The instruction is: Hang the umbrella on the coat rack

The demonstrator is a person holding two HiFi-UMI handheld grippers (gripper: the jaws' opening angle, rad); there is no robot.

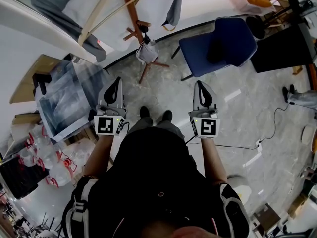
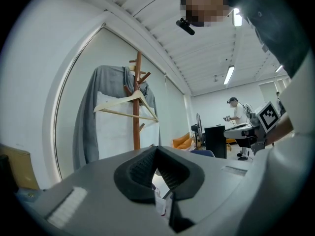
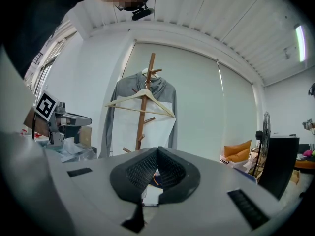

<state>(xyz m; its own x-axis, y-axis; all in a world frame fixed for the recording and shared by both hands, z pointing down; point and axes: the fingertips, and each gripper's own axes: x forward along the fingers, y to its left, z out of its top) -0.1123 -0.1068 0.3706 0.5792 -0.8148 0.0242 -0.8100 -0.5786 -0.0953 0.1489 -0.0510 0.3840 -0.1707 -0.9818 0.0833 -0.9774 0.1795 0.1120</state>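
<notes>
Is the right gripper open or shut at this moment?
Shut: the right gripper has its jaws touching at the tips, with nothing held between them.

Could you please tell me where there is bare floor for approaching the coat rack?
Bare floor lies between the feet of the coat rack and the person's shoes, and right of the right gripper as far as the cable. The left is crowded by a cluttered table; the blue chair stands close on the rack's right.
</notes>
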